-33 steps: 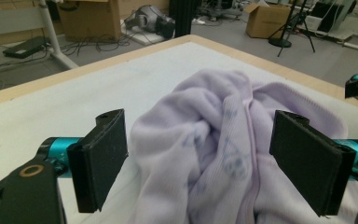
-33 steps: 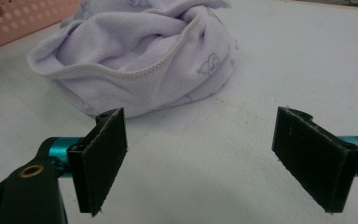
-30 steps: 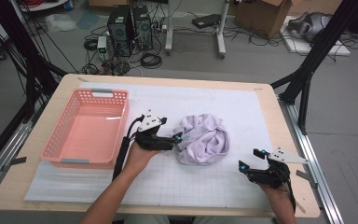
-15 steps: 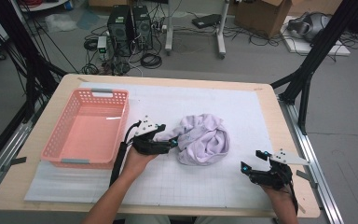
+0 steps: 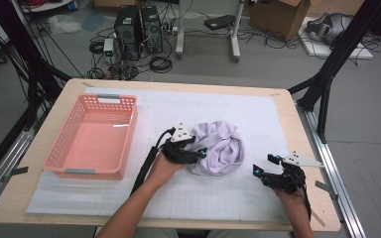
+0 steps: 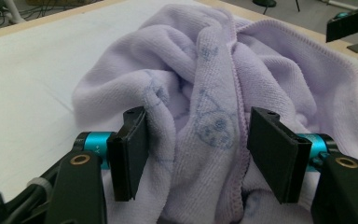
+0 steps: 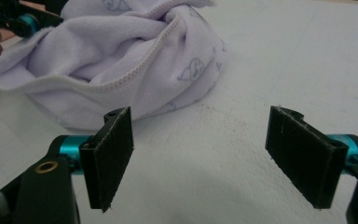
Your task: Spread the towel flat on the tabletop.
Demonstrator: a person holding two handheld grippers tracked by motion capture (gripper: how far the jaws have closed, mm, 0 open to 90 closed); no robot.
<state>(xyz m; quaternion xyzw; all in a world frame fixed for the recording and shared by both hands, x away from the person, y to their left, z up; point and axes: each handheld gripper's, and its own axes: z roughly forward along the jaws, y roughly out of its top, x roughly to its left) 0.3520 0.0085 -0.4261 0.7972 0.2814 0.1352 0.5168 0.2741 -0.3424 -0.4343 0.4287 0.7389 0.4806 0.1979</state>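
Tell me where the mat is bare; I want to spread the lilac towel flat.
Bare white mat lies beyond the lilac towel toward the far edge, and along the near edge between the forearms. It is crowded where the left gripper meets the towel beside the pink basket; the right gripper hovers at right.

A pink plastic basket with latticed walls (image 5: 65,159) stands empty near the left edge of the pale wooden worktop (image 5: 311,198), resting on the white gridded mat (image 5: 258,119) that covers most of it. Beyond the far edge, on the grey floor (image 5: 372,114), stand two black computer towers (image 5: 139,27) among tangled cables, with a brown cardboard box (image 5: 275,15) farther right.
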